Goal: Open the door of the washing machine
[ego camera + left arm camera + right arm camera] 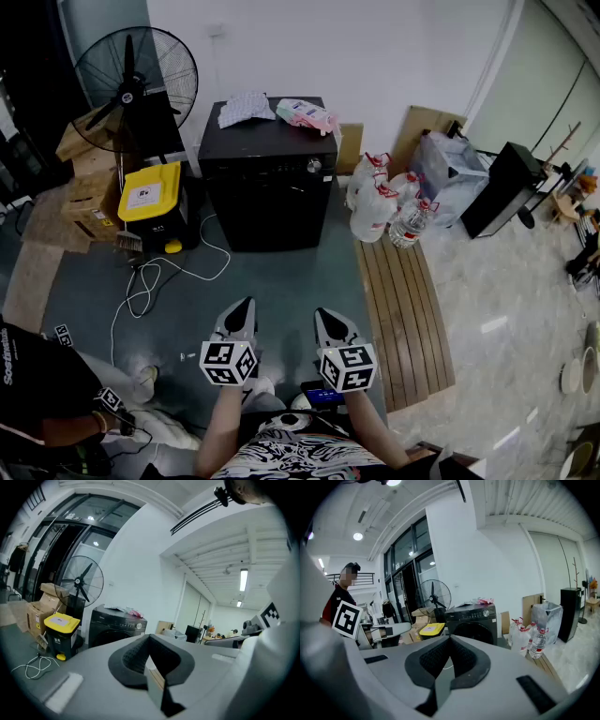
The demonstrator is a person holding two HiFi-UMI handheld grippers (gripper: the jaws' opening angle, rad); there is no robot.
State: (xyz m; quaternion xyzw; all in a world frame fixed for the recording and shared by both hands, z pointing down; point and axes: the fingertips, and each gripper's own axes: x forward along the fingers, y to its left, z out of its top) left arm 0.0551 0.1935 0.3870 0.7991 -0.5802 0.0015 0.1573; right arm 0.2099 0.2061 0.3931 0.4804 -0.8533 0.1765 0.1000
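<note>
The black washing machine (267, 183) stands against the white wall, its round front door shut and a knob on its panel. A cloth (246, 108) and a pink packet (306, 114) lie on its top. My left gripper (245, 307) and right gripper (323, 316) hang side by side over the grey floor, well short of the machine, both shut with nothing between the jaws. In the left gripper view the machine (114, 626) lies ahead beyond the shut left gripper (149, 637). The right gripper view shows the machine (476, 620) past the shut right gripper (450, 641).
A standing fan (136, 82), cardboard boxes (89, 178) and a yellow-lidded bin (150, 195) stand left of the machine. A white cable (155, 281) loops over the floor. Water bottles (382, 202) and a wooden pallet (405, 314) are on the right. A person (42, 398) crouches at lower left.
</note>
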